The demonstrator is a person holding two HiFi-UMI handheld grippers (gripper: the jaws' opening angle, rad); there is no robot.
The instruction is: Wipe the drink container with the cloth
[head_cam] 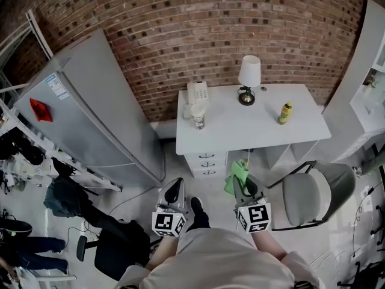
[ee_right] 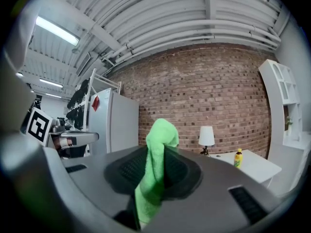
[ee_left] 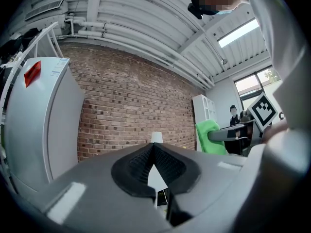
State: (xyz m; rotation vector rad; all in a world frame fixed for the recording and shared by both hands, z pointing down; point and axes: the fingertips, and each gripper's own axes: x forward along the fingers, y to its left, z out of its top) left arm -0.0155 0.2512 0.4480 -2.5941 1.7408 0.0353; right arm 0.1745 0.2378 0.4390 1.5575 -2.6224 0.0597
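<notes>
The cloth [ee_right: 163, 132], bright green, is already in hand. The right hand-held gripper [head_cam: 245, 184] is clamped on it, a fold standing up between the jaws and the rest hanging below them. The left hand-held gripper [head_cam: 175, 191] is closed with its jaw tips pressed together, and nothing sits between them.

The drink container [head_cam: 285, 113], a small yellow-green bottle, stands upright toward the right end of the white surface [head_cam: 240, 128], with bare top all around it. A lamp [head_cam: 249, 77] stands at the back of the surface. A cup [head_cam: 198, 117] and a phone [head_cam: 197, 92] occupy its left end, well apart from the bottle.

Both grippers hang off the front edge of the surface, well short of it, the right one carrying the cloth in front of its middle. Neither is near the bottle.

By my reading only the opening step, taking up the cloth, is done. The bottle looks untouched, so all of the wiping remains. The person probably has to close in on the surface and bring the cloth to the bottle at its right end. The empty left gripper will likely need to steady the bottle while the cloth rubs over it.
</notes>
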